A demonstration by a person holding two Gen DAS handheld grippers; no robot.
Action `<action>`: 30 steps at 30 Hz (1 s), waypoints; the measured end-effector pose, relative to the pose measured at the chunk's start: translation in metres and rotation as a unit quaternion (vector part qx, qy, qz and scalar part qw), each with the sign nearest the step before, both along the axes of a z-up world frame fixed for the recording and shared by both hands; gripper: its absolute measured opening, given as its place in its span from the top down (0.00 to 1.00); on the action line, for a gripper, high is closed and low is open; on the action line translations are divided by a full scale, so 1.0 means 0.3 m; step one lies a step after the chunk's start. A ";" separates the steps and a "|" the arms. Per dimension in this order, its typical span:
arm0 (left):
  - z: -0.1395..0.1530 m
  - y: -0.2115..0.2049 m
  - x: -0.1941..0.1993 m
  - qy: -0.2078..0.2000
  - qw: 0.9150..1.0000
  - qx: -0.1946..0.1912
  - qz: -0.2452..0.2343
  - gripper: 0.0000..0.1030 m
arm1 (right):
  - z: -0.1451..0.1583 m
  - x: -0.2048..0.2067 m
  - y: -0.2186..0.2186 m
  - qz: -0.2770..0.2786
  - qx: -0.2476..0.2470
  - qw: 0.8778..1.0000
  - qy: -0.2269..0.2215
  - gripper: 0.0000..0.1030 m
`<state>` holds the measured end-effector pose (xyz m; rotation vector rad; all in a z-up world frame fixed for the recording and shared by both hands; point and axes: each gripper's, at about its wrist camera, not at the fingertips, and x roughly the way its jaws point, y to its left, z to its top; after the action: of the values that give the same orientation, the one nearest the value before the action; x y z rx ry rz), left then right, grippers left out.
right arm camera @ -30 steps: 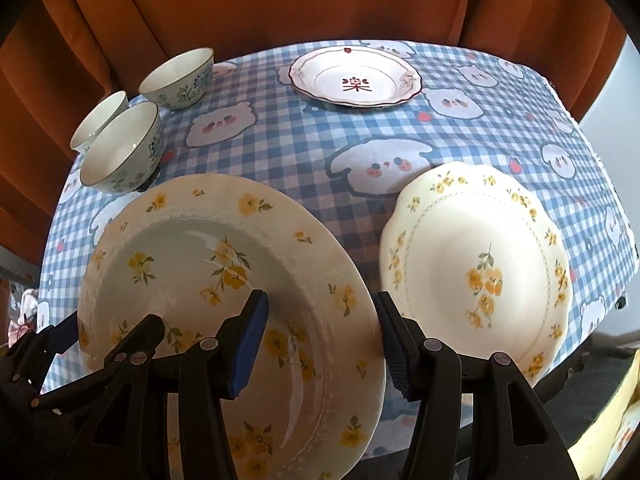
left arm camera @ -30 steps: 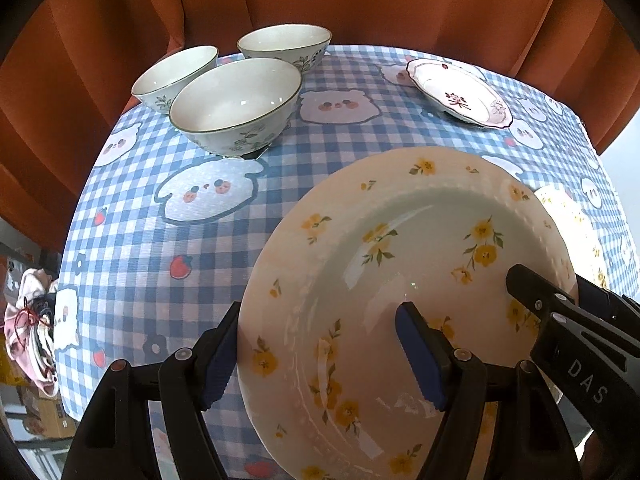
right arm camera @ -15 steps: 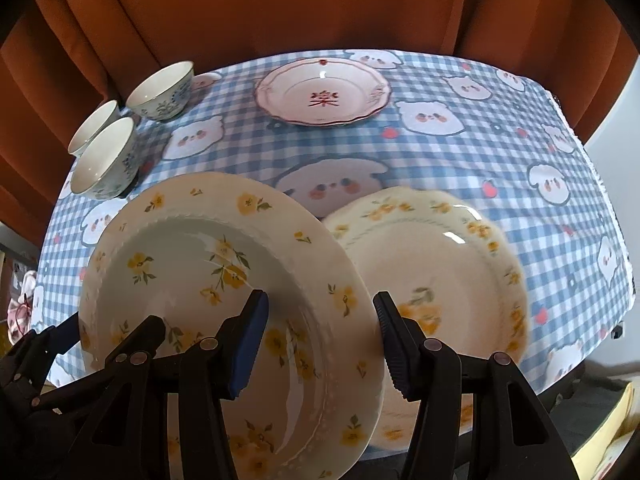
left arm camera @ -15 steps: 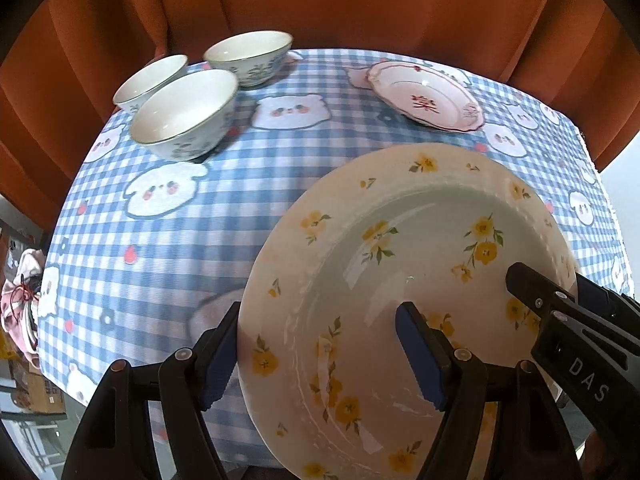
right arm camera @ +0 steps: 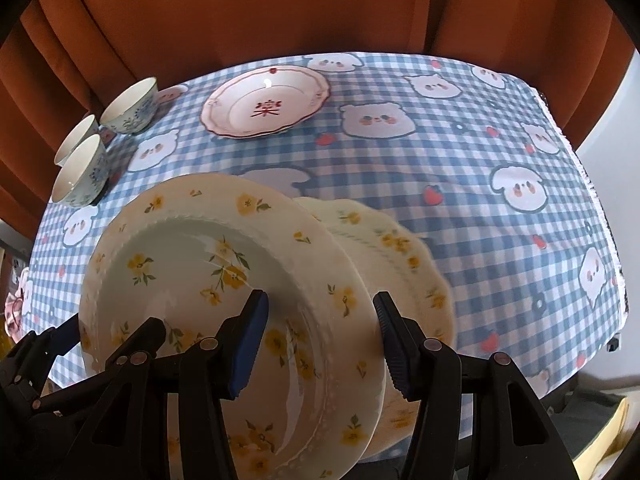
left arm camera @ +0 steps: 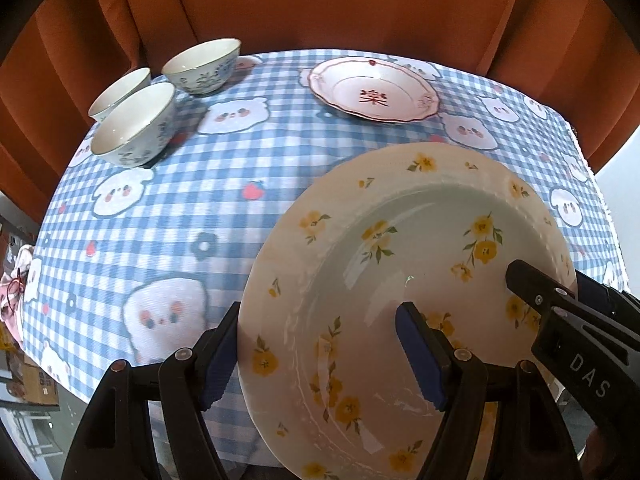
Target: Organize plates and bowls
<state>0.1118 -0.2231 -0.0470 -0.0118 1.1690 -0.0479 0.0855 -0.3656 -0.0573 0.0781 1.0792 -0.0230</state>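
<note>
A cream plate with yellow flowers [left arm camera: 404, 264] [right arm camera: 208, 264] is held above the table by both grippers. My left gripper [left arm camera: 320, 356] is shut on its left rim. My right gripper [right arm camera: 320, 340] is shut on its right rim, and shows in the left wrist view [left arm camera: 560, 304]. A second scalloped yellow-flower plate [right arm camera: 404, 256] lies on the table, partly under the held plate. A pink-rimmed plate [left arm camera: 372, 90] [right arm camera: 266, 102] lies at the far side. Three white floral bowls [left arm camera: 136, 128] [right arm camera: 82, 172] stand at the far left.
The table has a blue checked cloth with bear prints [left arm camera: 224, 200] [right arm camera: 460, 184]. An orange curtain [left arm camera: 320, 0] hangs behind it. The cloth's right edge [right arm camera: 600, 200] drops off beside a pale wall.
Both grippers carried the held plate to the right and higher; it now overlaps the scalloped plate on the table. The bowls and pink plate look farther away.
</note>
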 end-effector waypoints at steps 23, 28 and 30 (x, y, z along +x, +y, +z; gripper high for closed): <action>-0.125 -0.277 0.054 0.038 0.999 -0.010 0.003 0.25 | -0.112 0.061 -0.296 -0.002 -0.006 1.000 0.029 0.43; -0.146 -0.285 0.074 0.046 0.999 -0.009 0.007 0.24 | -0.124 0.080 -0.312 -0.001 -0.006 1.000 0.031 0.43; -0.155 -0.286 0.077 0.051 0.999 -0.009 0.010 0.24 | -0.127 0.085 -0.308 0.002 -0.009 0.999 0.032 0.43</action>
<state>0.1349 -0.3088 -0.0934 -0.0429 1.2705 -0.0413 0.1111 -0.4582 -0.0955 0.0593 1.1427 -0.0307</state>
